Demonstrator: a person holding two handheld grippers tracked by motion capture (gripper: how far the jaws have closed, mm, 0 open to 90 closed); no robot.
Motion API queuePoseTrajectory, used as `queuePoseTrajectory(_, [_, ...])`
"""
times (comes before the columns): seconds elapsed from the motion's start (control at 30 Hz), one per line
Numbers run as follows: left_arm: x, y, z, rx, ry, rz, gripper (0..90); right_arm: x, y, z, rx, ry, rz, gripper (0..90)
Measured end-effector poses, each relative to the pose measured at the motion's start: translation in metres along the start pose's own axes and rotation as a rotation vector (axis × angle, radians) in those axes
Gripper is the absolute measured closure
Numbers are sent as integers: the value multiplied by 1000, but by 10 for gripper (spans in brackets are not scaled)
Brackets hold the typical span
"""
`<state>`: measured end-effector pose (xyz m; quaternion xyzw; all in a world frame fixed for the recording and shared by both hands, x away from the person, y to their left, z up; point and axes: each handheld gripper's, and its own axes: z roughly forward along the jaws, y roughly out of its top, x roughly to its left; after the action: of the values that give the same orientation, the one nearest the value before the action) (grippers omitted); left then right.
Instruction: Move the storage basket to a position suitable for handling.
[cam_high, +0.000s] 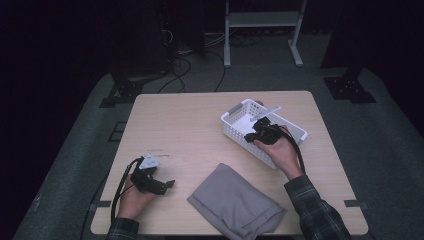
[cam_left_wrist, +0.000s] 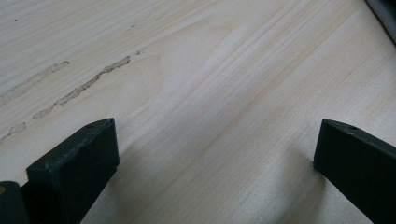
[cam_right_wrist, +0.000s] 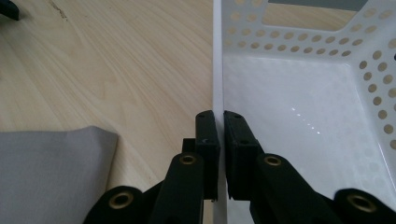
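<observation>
Grey cloth (cam_high: 236, 201) near white basket (cam_high: 235, 127), table (cam_high: 185, 125)

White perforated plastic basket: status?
Right gripper shut on white perforated plastic basket wall. Left gripper open over table. Folded grey cloth beside basket, apart.

A dim lab or studio; black curtains, floor cables (cam_high: 177, 67), metal stand (cam_high: 262, 30) behind wooden table (cam_high: 185, 130).
</observation>
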<state>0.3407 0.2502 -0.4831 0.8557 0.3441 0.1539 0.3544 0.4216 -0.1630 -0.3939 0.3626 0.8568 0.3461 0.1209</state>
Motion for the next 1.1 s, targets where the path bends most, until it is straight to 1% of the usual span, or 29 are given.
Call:
queuePoseTrajectory(0.4, [0,0,0,0,0,-1,0,-12,-28,-28,-23,-12,29,844])
queuePoseTrajectory(0.43, [0,0,0,-3,-1,-7,0,-12,-31,-29,-22,-11,40,844])
queuePoseTrajectory(0.63, [0,0,0,-2,-1,-5,0,-17,-47,-38,-26,-24,55,843])
queuePoseTrajectory(0.67, [0,0,0,-1,-1,-3,0,-17,-50,-39,-25,-32,62,843])
queuePoseTrajectory(0.8, [0,0,0,0,-1,-3,0,-20,-57,-47,-19,-46,62,843])
queuePoseTrajectory(0.9, [0,0,0,0,-1,-3,0,-22,-63,-53,-17,-58,70,844])
queuePoseTrajectory(1.1, [0,0,0,-2,0,-3,0,-25,-72,-58,-16,-62,89,843])
